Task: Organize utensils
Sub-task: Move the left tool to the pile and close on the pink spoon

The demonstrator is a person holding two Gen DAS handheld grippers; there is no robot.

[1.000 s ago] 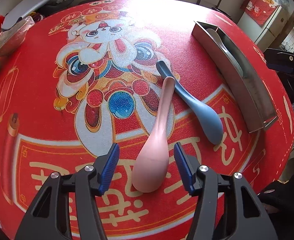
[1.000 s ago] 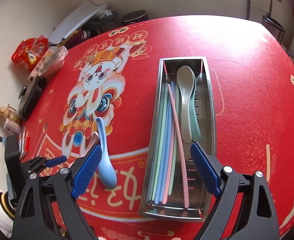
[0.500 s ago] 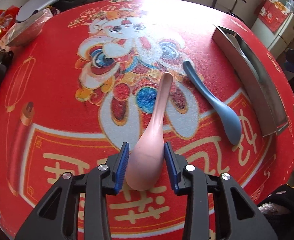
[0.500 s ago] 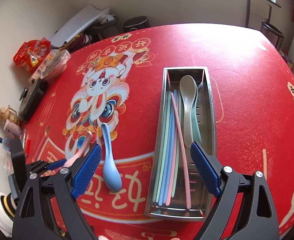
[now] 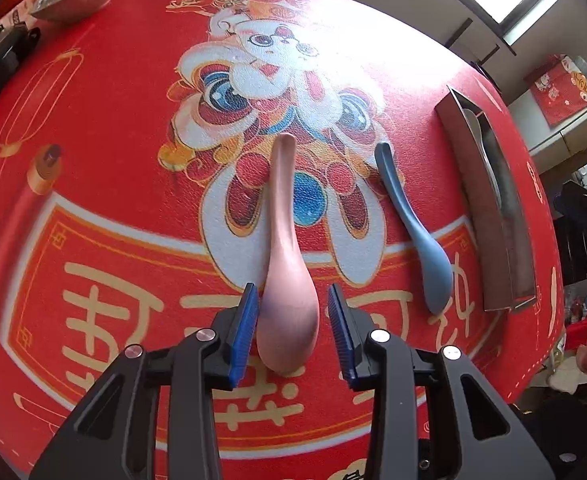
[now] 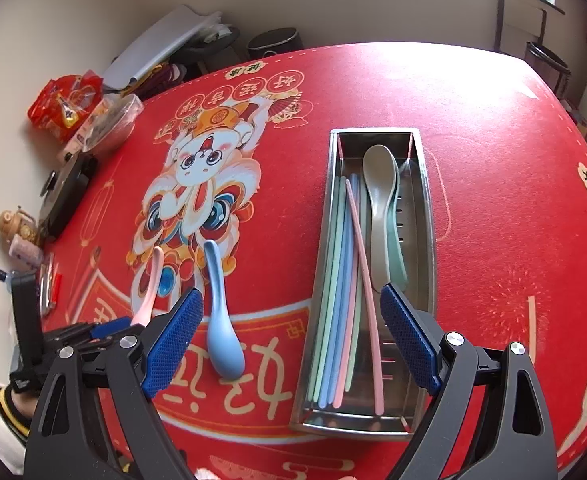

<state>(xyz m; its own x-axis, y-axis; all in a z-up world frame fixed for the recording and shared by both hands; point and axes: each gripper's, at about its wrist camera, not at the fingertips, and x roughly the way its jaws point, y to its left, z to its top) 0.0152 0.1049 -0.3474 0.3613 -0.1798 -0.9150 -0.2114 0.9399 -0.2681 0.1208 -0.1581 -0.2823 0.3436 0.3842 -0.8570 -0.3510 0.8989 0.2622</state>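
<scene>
We see two spoons [image 5: 289,272] [image 5: 417,228] lying side by side on the tablecloth [image 5: 113,208], tray [image 6: 427,240] to their right holding chopsticks [image 6: 341,292] left of stacked spoons [image 6: 381,208], clutter [image 6: 69,108] along the table's far left edge.

pink spoon [image 5: 287,280]: matte pink, back of the bowl up, lying flat on my tabletop [image 5: 113,128]; bowl end nearest me, between my left fingers [image 5: 245,332], handle pointing away over the printed lion figure.
blue spoon [image 5: 417,228]: matte blue, bowl down, on the tabletop between the pink spoon and the tray, clear of both, handle angled away.
tray [image 6: 429,240]: long steel trough, lengthwise away from me, under my right hand.
chopsticks [image 6: 343,292]: green, blue and pink pairs along the tray's left side; one pink stick lies slantwise across them.
tray spoons [image 6: 381,200]: a grey-green one nested on a green one, bowls at the far end.
</scene>
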